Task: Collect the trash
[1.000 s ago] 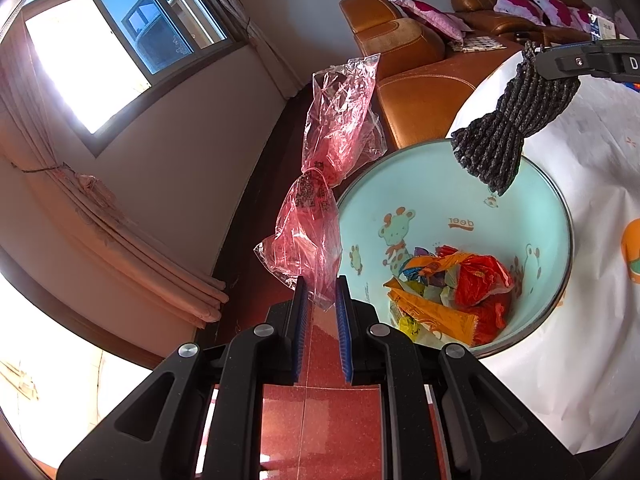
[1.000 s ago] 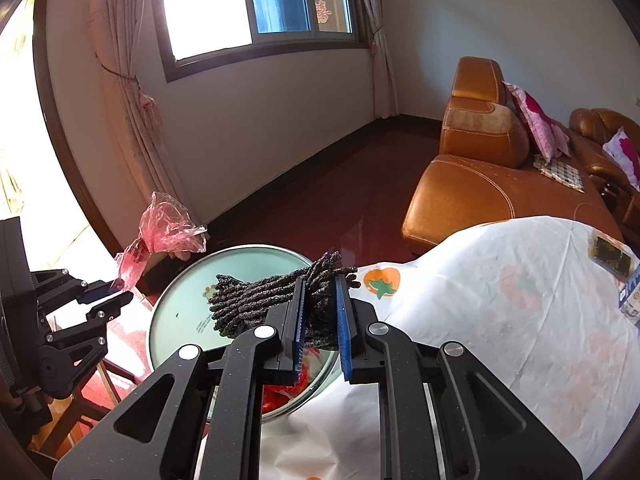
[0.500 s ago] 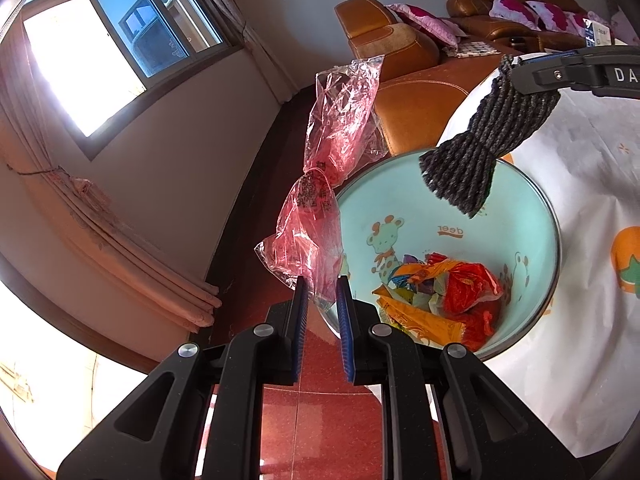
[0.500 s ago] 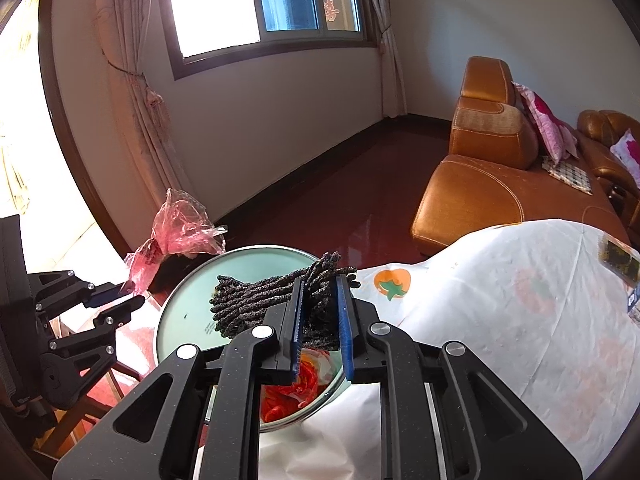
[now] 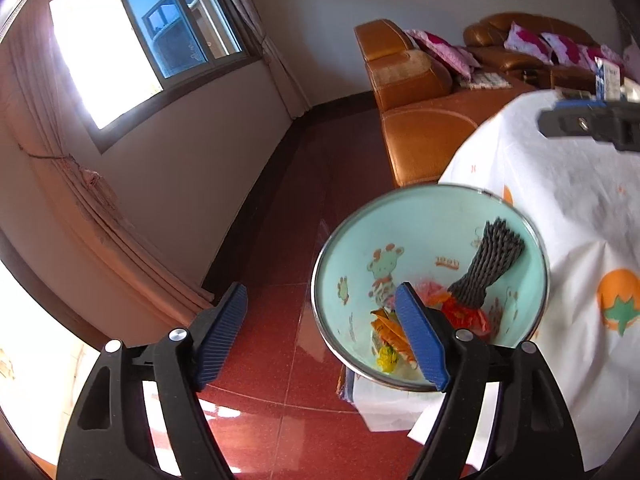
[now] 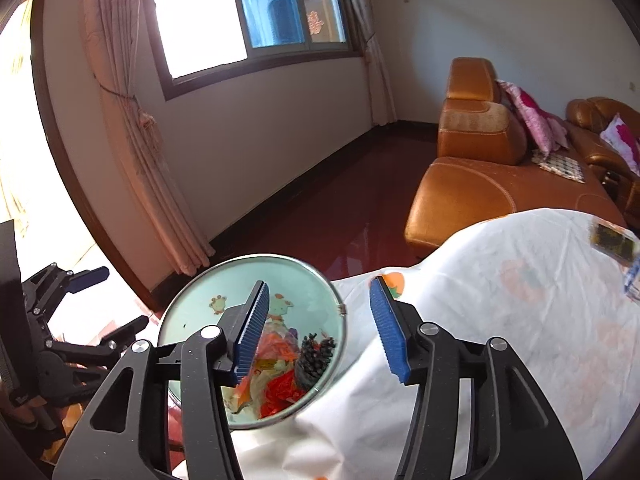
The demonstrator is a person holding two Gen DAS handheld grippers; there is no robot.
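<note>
1. Red polished floor (image 5: 288, 380) spreads under both grippers, with a table under a white cloth (image 6: 520, 320) printed with orange fruit on the right.
2. Left gripper (image 5: 320, 336) hangs over the floor beside the bin; its jaws have just been opening and stand wide apart with nothing between them.
3. Right gripper (image 6: 318, 324) hovers above the bin's edge and the cloth; its jaws have just been opening too, and nothing is pinched between the blue pads.
4. Just past the fingers sits a round pale-green bin (image 5: 344, 264) with cartoon animals on its inner wall, touching the hanging cloth.
5. Inside the bin, a dark knitted bundle (image 5: 490, 260) leans against the far wall, resting on a heap of red, orange and yellow wrappers (image 6: 280, 392).
6. From the left wrist, the right finger pad (image 5: 420, 344) covers part of that heap.
7. Further off stands a tan leather sofa (image 6: 472, 184) with pink patterned cushions (image 6: 528, 116).
8. Farthest, a window (image 6: 256, 12) with tied-back curtains (image 6: 132, 128) lets in strong light.
</note>
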